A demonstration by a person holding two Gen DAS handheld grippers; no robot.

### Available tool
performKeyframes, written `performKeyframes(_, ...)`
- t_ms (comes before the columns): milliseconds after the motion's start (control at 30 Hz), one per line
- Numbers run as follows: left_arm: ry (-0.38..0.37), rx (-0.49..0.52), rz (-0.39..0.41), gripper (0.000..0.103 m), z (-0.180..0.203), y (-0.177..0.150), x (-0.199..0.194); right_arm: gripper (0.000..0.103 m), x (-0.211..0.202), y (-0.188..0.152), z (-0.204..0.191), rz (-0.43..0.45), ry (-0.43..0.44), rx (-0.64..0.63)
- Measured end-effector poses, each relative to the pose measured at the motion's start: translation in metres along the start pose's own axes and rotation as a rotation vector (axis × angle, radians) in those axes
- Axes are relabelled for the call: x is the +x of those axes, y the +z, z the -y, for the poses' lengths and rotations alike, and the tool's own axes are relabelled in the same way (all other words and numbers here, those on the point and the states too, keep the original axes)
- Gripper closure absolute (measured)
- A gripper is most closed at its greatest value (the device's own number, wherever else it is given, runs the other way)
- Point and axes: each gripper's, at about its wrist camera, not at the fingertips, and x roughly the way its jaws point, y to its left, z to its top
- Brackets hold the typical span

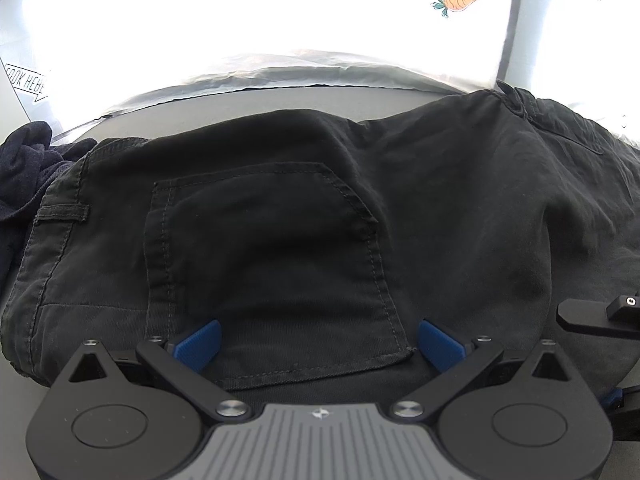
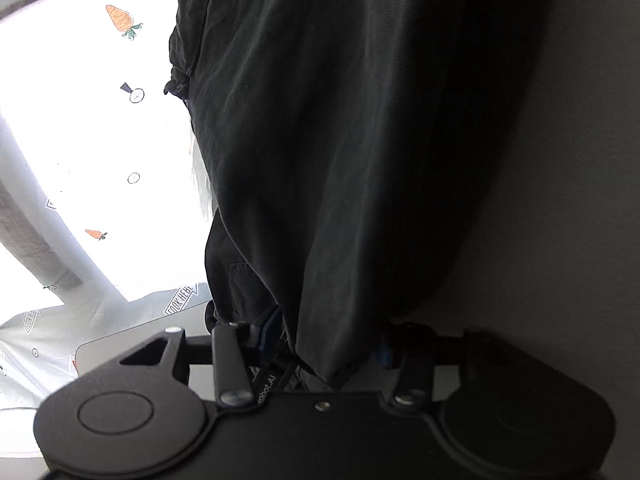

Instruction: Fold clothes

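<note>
Sprawling across the grey desk, the black trousers lay pocket up. Left tongs stood apart over that pocket's lower edge, gripping nothing. Right tongs were clamped on bunched trouser cloth.

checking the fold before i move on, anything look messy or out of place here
The black cotton trousers lie rumpled, not flat, with ridges right of the back pocket. A crumpled dark navy garment touches their left end. The right gripper has bunched trouser fabric between its fingers; the left gripper stands open.
</note>
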Motion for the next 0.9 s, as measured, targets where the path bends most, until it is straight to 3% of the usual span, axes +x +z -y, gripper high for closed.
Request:
performKeyframes(267,0.000,0.002,0.004,0.000,0.000,-0.001,-0.001,0.055,-0.047,0.041,0.000,0.270,0.010,0.061)
performKeyframes(600,0.007,0.009,-0.004,0.000,0.002,0.000,0.000,0.070,-0.160,0.087,0.023,0.704,-0.013,0.169)
performKeyframes(733,0.007,0.012,-0.011,0.000,0.002,0.000,0.000,0.073,-0.186,0.105,0.029,0.788,-0.010,0.203)
performKeyframes(900,0.008,0.017,-0.026,0.000,0.002,0.002,0.001,0.075,-0.199,0.131,0.026,0.818,-0.003,0.202)
